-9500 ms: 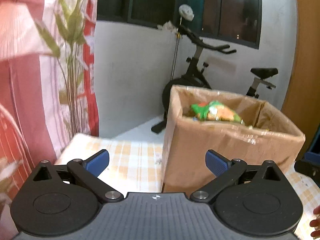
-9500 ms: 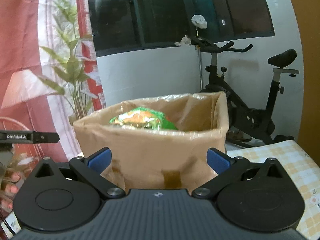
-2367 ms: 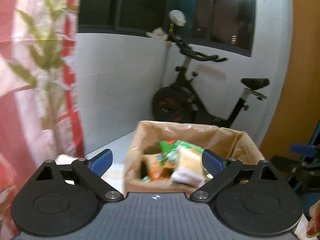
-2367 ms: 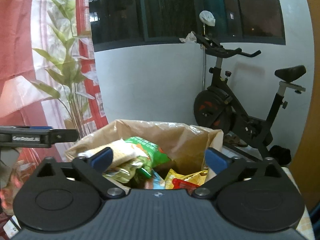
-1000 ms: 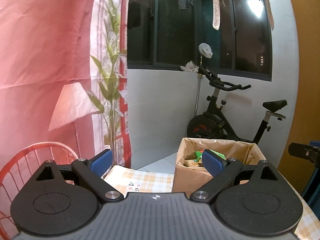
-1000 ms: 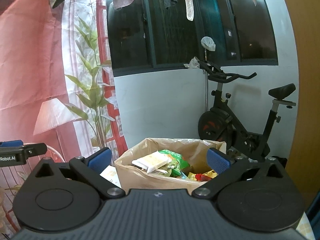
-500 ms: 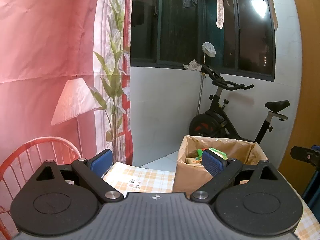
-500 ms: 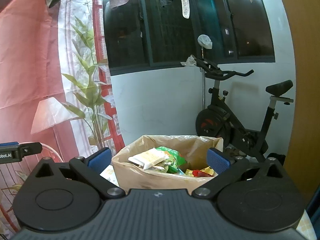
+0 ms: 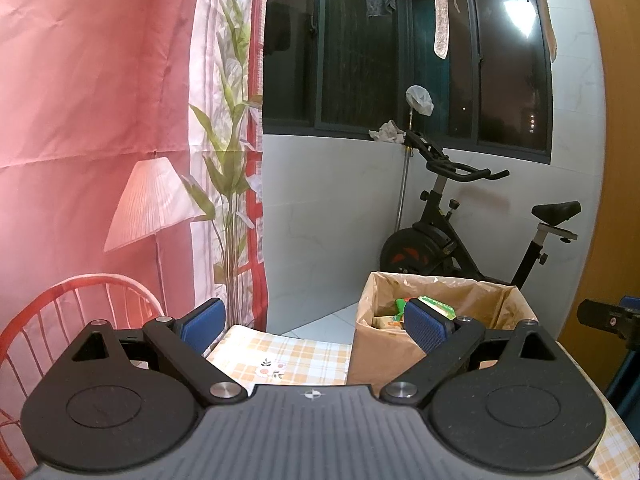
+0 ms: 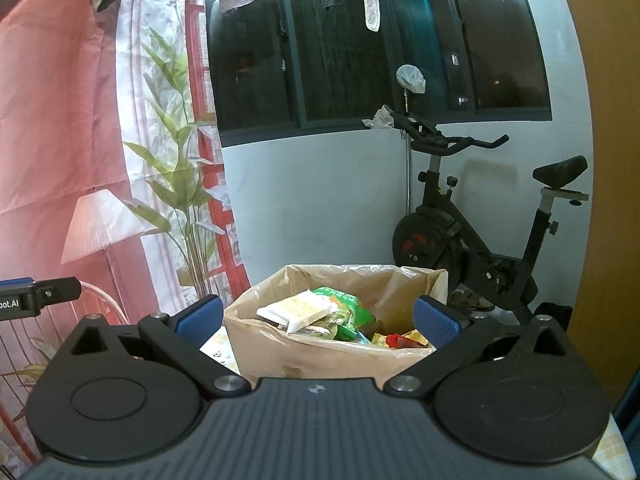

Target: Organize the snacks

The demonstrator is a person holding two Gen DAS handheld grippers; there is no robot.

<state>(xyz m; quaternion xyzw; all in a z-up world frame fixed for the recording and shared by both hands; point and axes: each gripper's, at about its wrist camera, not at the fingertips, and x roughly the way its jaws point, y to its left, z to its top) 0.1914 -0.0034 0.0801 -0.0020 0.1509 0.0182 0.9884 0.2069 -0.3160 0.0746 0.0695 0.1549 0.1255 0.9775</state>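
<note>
You held both grippers raised and back from the cardboard box (image 10: 320, 356), the left gripper (image 9: 314, 322) and the right gripper (image 10: 316, 322) each spread wide with nothing between the blue pads. The snacks (image 10: 320, 314) lay piled inside the box, a white packet (image 10: 298, 311) on top of a green one. The box stood on the checked tablecloth (image 9: 280, 354), an exercise bike (image 10: 472, 236) behind it.

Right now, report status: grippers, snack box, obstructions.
Left gripper open, empty. Right gripper open, empty. Cardboard box on checked tablecloth, snack packets piled inside. Nothing between grippers and box.
</note>
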